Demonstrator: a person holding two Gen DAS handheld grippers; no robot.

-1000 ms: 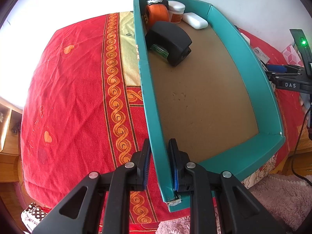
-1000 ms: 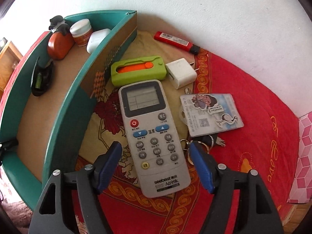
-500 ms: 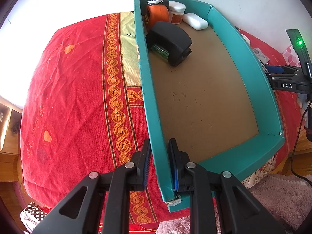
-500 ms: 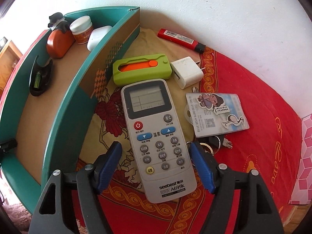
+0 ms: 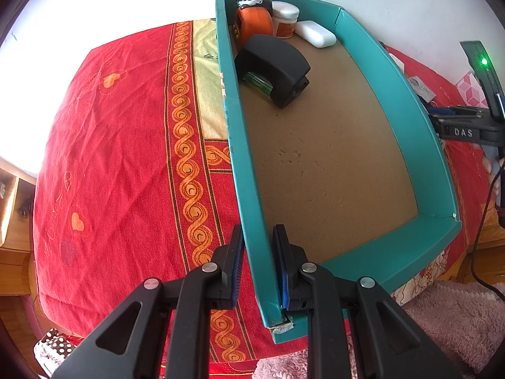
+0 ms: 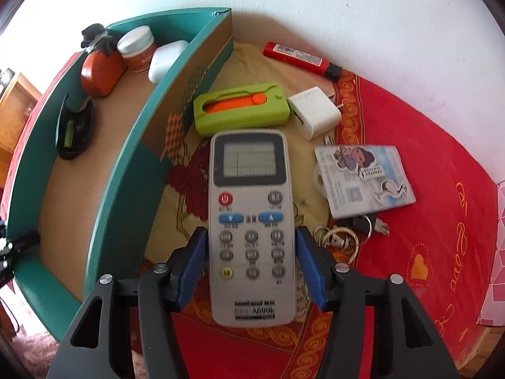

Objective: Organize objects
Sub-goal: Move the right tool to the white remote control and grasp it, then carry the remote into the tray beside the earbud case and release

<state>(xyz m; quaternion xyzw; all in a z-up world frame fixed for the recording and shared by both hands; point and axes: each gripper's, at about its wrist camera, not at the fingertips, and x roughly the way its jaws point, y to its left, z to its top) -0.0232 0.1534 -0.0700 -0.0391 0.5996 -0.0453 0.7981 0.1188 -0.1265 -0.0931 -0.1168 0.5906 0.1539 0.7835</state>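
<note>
A teal box (image 5: 419,132) with a brown floor lies on the red cloth; it also shows in the right wrist view (image 6: 126,170). My left gripper (image 5: 258,246) is shut on the box's near left wall. In the box's far end sit an orange tape measure (image 5: 254,27), a black holder (image 5: 274,63), a white jar (image 5: 285,19) and a white case (image 5: 315,34). My right gripper (image 6: 251,246) is shut on a grey remote control (image 6: 251,214), its pads (image 6: 192,259) against both sides.
Beside the box on the cloth lie a green and orange case (image 6: 241,112), a white charger (image 6: 315,115), a red lighter (image 6: 300,60), a picture card (image 6: 363,177) and keys (image 6: 347,233). A white wall stands behind. A pink box (image 6: 495,252) sits far right.
My right gripper has moved forward over the remote and its jaws have closed onto the remote's sides. My left gripper has stayed clamped on the box wall.
</note>
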